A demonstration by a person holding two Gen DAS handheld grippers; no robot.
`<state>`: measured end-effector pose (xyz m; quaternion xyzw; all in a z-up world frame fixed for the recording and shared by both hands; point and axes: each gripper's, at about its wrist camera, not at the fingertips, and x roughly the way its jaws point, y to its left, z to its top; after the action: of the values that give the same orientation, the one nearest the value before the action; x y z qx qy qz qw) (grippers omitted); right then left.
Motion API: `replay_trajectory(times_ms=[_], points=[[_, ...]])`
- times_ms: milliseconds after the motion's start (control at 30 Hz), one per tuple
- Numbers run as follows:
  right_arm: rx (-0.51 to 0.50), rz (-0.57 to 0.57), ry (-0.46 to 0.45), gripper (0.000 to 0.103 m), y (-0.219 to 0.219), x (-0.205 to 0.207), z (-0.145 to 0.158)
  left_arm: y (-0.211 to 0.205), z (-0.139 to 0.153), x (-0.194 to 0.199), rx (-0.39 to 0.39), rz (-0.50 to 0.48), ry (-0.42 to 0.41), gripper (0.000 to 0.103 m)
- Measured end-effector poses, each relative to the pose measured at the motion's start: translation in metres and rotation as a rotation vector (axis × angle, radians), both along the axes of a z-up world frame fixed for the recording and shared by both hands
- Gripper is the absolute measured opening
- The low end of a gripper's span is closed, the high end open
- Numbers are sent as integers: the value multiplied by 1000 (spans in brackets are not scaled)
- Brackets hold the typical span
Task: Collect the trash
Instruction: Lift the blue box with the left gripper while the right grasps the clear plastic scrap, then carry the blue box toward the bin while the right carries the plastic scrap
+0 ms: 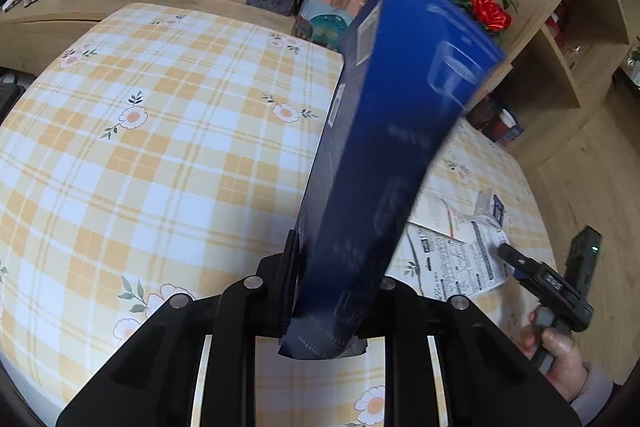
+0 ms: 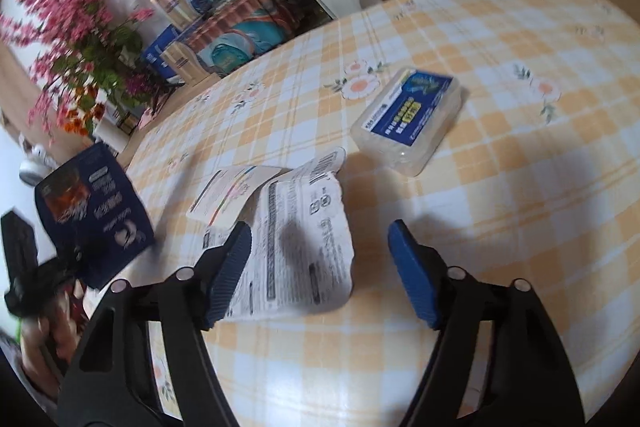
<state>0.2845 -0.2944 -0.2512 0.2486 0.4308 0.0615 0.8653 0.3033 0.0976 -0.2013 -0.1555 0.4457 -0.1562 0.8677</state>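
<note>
- The left claw (image 1: 320, 307) pinches the lower end of a dark blue box (image 1: 396, 131); in the left wrist view the box rises from bottom centre toward the upper right, clear of the desk (image 1: 160, 147).
- The right claw (image 2: 320, 267) is spread, its blue pads (image 2: 230, 271) on either side of a printed paper sheet (image 2: 304, 243) at lower centre of the right wrist view; neither pad looks to be pressing on it.
- A folded leaflet (image 2: 224, 195) lies touching that sheet on its upper left, and a clear plastic case (image 2: 408, 115) with a blue label sits apart, right of centre.
- The sheet looks light, limp and easily creased; its curled edge seems the best place to pinch, since a flat part would likely slide on the cloth.
- The box looks like stiff, light cardboard and probably takes a firm squeeze at its narrow end.
- The case looks rigid and smooth, likely slippery; grip it across the short sides.
- The box hides the left claw's right pad, its print is blurred, and no bin shows.
</note>
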Motion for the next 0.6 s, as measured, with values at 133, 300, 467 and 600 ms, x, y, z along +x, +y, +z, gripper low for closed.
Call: replay_trajectory(times_ms=[133,300,467,600], points=[[107,-9,23,34,-5,3,-5,-2,8,-13,-30,-14,-24,20],[141,8,-46,15,-7,-11,18,-6,18,-33,-59,-24,-48,20],[153,3,-124,8,-11,-27,47,-16,28,-52,-47,-49,-77,20],[160,13,-183,6,-10,-40,70,-21,36,-71,-42,-52,-98,19]])
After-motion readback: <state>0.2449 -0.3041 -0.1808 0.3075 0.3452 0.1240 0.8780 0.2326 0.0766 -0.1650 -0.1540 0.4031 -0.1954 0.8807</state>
